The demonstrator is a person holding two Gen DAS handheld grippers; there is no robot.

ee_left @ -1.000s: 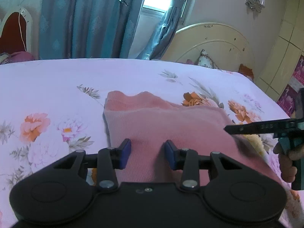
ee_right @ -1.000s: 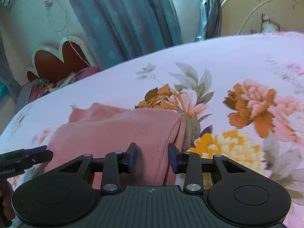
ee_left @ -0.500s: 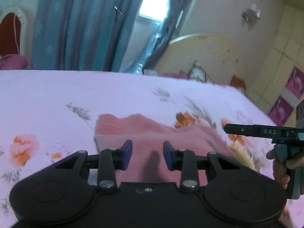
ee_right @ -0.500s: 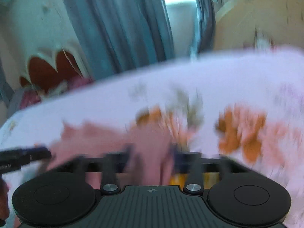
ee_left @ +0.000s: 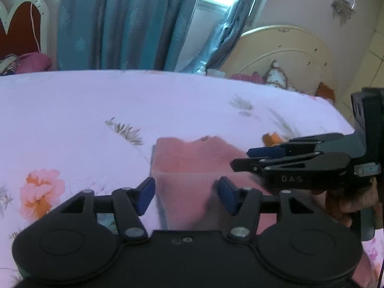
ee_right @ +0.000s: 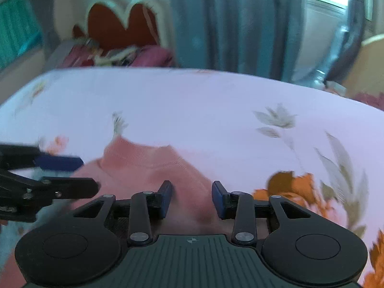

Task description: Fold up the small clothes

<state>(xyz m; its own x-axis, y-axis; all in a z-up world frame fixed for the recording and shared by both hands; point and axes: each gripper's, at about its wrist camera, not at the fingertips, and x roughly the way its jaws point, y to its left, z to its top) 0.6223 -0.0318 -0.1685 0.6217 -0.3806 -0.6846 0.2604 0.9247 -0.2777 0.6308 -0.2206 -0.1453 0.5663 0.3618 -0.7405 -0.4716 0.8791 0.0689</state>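
A small pink knit garment [ee_left: 192, 168] lies folded on the floral bedsheet [ee_left: 96, 110]. My left gripper [ee_left: 186, 198] is open, its blue pads on either side of the garment's near left part. My right gripper [ee_right: 192, 199] is open over the garment's [ee_right: 148, 170] near right part. The right gripper [ee_left: 242, 158] shows side-on at the right of the left wrist view. The left gripper [ee_right: 88, 175] shows at the left of the right wrist view. Whether the pads touch the cloth is unclear.
Blue curtains [ee_left: 124, 21] and a window stand behind the bed. A cream headboard [ee_left: 288, 52] with pillows is at the far right. A red heart-shaped chair back [ee_right: 120, 24] with clothes piled before it is at the far left.
Both grippers have risen and pulled back, and the right one has swung toward the left one. The garment sits lower and smaller in view. The left jaws have opened wider.
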